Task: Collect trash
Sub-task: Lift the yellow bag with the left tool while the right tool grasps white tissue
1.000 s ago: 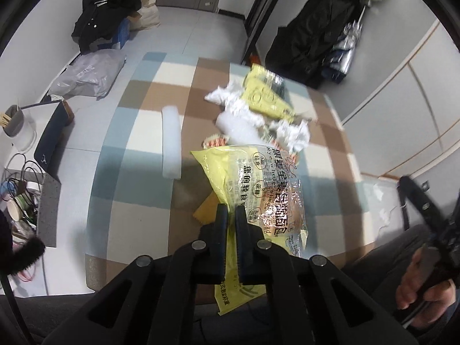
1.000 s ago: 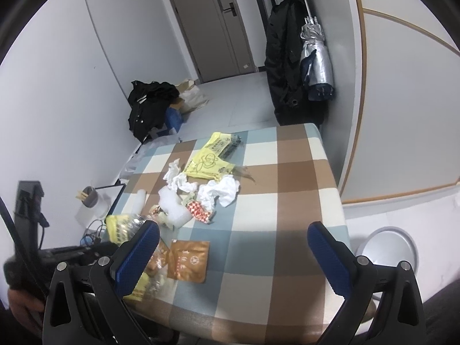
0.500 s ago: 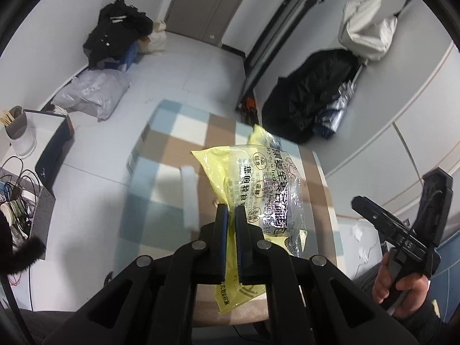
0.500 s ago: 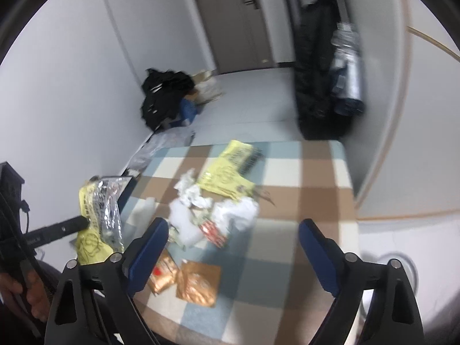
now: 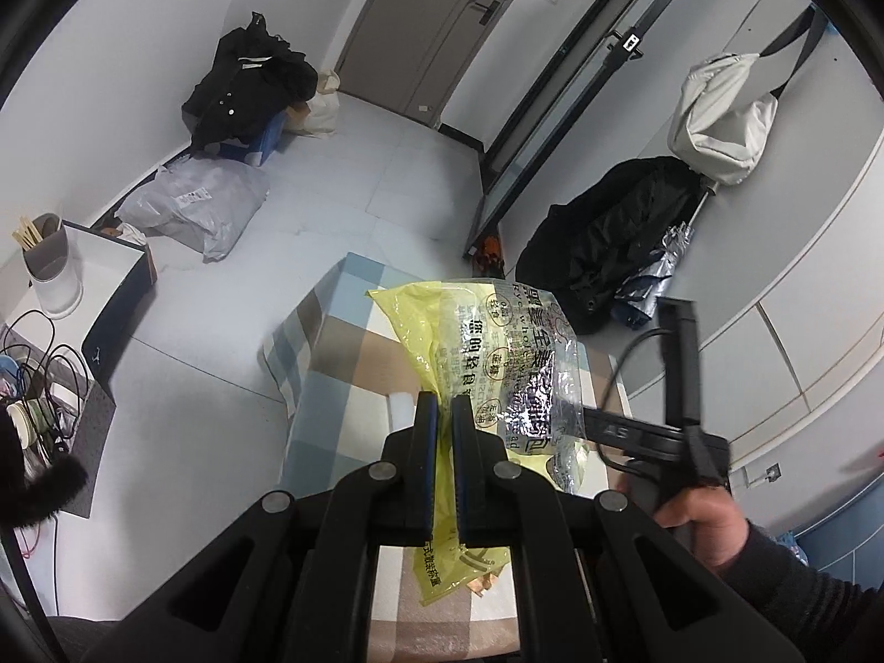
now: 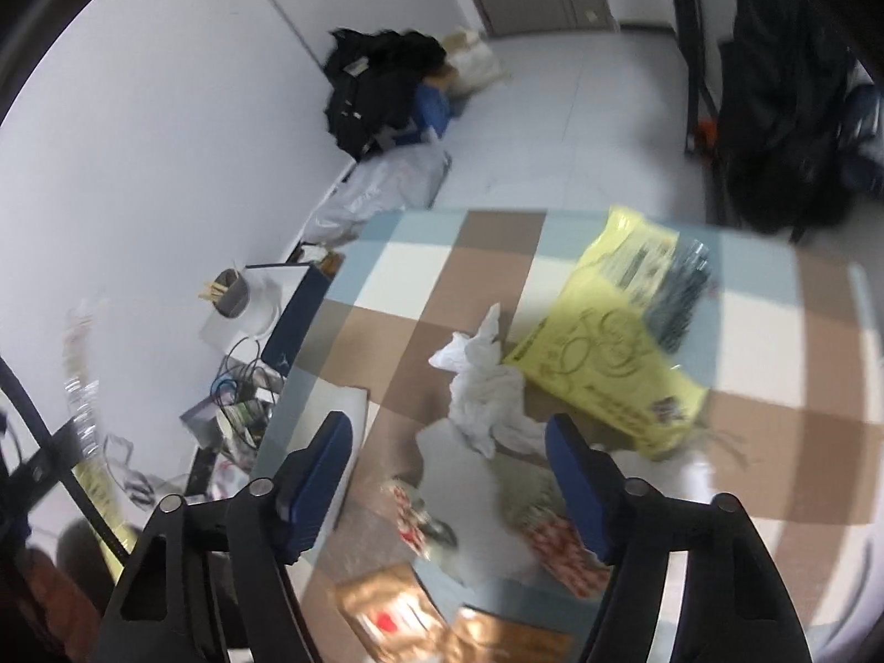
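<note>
My left gripper (image 5: 442, 420) is shut on a yellow and clear plastic bread bag (image 5: 497, 353) and holds it up above the checked table (image 5: 331, 364). My right gripper (image 6: 450, 461) is open and empty, low over the table's trash: a crumpled white tissue (image 6: 486, 381), a large yellow bag (image 6: 613, 348), red-patterned wrappers (image 6: 558, 544) and brown packets (image 6: 398, 619). The right gripper's body also shows in the left wrist view (image 5: 663, 425), held by a hand just right of the bag.
Left of the table stand a white side table with a cup of chopsticks (image 5: 44, 254) and tangled cables (image 5: 38, 381). A grey bag (image 5: 193, 204) and black clothes (image 5: 248, 88) lie on the floor. A black coat (image 5: 608, 237) hangs at the wall.
My left gripper has lifted the bread bag well above the table. My right gripper has moved down and forward over the trash pile, and its jaws have narrowed.
</note>
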`<state>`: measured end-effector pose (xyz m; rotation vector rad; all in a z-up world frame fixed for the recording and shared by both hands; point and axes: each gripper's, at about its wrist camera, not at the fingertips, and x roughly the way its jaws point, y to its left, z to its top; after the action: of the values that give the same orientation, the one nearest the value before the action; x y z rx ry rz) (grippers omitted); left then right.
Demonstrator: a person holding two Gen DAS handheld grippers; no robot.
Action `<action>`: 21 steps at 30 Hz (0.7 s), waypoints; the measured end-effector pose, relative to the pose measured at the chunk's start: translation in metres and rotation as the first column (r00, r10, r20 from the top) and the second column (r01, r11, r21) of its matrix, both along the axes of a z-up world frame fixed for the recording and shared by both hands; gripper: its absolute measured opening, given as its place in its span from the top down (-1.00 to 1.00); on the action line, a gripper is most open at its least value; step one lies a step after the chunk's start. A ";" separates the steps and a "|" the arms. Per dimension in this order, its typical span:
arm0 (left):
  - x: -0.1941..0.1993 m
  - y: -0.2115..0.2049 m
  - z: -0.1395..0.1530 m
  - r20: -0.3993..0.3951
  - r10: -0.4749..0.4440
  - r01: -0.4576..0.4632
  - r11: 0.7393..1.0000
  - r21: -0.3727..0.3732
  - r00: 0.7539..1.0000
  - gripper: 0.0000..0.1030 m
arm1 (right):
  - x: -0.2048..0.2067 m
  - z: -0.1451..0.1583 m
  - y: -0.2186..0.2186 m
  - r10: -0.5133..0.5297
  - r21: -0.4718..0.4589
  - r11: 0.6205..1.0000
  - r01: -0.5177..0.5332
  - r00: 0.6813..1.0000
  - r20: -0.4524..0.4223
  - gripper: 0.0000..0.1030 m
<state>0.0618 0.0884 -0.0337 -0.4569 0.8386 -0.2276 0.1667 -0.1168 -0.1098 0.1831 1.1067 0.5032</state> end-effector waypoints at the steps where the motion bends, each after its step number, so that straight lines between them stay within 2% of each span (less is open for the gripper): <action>1: 0.001 0.003 0.000 -0.001 0.002 -0.002 1.000 -0.005 1.000 0.97 | 0.003 -0.005 0.002 -0.012 0.007 1.000 0.012 1.000 -0.014 -0.38; 6: 0.004 0.013 0.002 0.000 0.022 -0.022 0.999 -0.029 1.000 0.97 | 0.015 -0.025 0.012 -0.059 -0.021 0.998 0.058 0.997 -0.045 -0.30; 9: 0.005 0.017 0.002 0.000 0.041 -0.041 0.998 -0.038 0.999 0.97 | 0.021 -0.032 0.016 -0.075 -0.046 0.996 0.072 0.996 -0.048 -0.15; 12: 0.006 0.020 0.003 0.004 0.054 -0.054 0.998 -0.042 0.999 0.97 | 0.024 -0.040 0.019 -0.085 -0.064 0.995 0.080 0.994 -0.066 0.05; 16: 0.008 0.020 0.002 -0.004 0.062 -0.062 0.997 -0.043 0.998 0.98 | 0.023 -0.041 0.022 -0.094 -0.095 0.991 0.090 0.995 -0.038 0.58; 21: 0.008 0.016 0.005 0.005 0.067 -0.067 0.997 -0.033 0.998 0.97 | 0.015 -0.029 0.010 -0.105 -0.046 0.993 0.105 0.994 0.011 0.63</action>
<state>0.0693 0.1041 -0.0289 -0.5145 0.8134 -0.1807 0.1817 -0.1065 -0.1391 0.1967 1.0931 0.3837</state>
